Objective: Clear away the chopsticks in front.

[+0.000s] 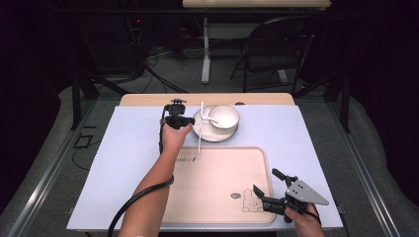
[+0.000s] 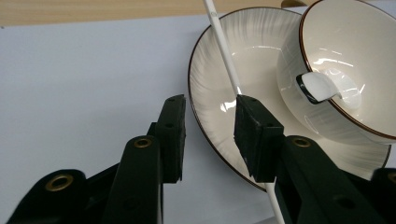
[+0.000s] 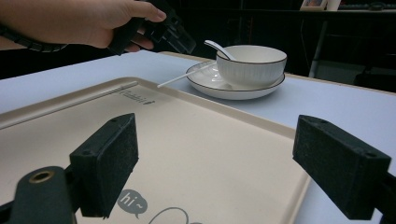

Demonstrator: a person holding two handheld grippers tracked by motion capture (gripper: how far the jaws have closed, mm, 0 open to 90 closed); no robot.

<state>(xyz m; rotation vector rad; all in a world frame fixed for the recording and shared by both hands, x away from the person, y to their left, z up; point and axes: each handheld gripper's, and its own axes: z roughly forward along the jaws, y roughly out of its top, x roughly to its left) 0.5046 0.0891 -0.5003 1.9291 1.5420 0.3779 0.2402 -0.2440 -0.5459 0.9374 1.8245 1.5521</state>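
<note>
Left gripper, jaws apart astride plate rim: centre pads on white chopstick before closing; right gripper open

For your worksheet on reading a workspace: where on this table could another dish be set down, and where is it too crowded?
The beige tray is bare apart from its printed rabbit; the right gripper hovers open at its right edge. The white mat left of the tray, and right of the plate, is free. It is crowded at the plate, with the bowl, spoon, white stick and left gripper.
</note>
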